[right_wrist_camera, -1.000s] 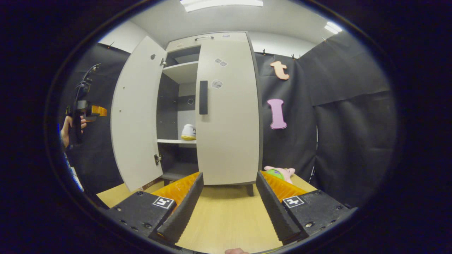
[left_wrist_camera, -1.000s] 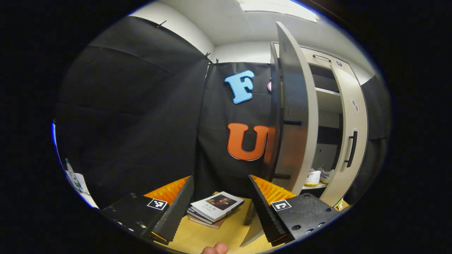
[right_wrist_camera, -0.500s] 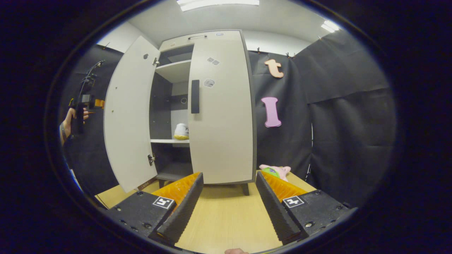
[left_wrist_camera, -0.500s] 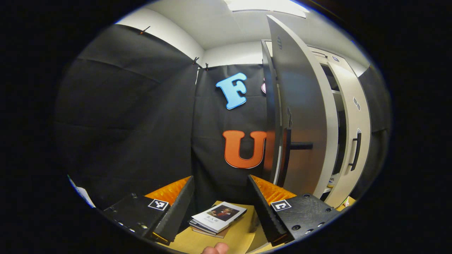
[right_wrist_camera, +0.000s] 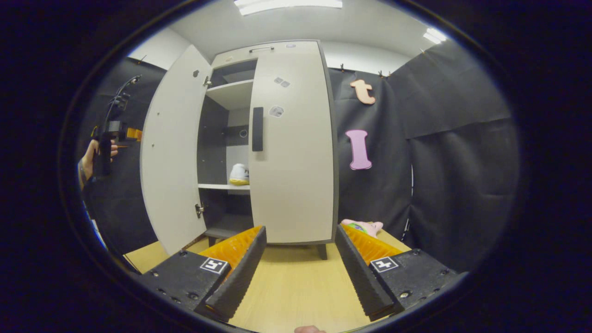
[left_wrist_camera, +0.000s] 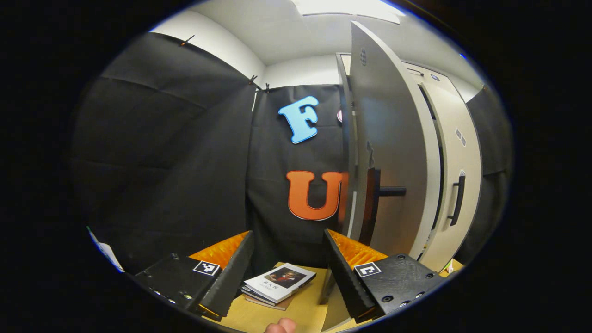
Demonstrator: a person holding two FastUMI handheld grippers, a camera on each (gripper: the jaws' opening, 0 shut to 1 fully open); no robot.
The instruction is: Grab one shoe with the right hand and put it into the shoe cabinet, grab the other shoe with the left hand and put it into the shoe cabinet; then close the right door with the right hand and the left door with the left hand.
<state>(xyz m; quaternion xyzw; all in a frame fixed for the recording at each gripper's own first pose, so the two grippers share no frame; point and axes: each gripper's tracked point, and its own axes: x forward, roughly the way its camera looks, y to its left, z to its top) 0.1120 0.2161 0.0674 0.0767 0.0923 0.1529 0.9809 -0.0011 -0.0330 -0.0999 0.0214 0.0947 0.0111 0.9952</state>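
In the left gripper view the left tongs stand wide apart and hold nothing; their two fingers reach out over a light wooden tabletop. Between the fingers, lower down, a small stack of books with a white cover lies on that tabletop. Just past the right-hand finger stands the left door of the tall pale grey shoe cabinet, seen from its outer face, with a dark bar handle near the finger but apart from it. The door stands partly open, leaving a narrow dark gap to the right door, which lies flush and carries its own dark handle.

In the right gripper view the right tongs are also spread wide and empty, held above the tabletop in front of the cabinet. The right door is closed. The left door is swung outward, and through the opening a white shoe with a yellow sole rests on the pale middle shelf. Whether a second shoe sits behind the closed door cannot be told. A pink and green plush toy lies on the tabletop beside the cabinet's right side. Far to the left, a hand holds the left tongs beyond the open door.
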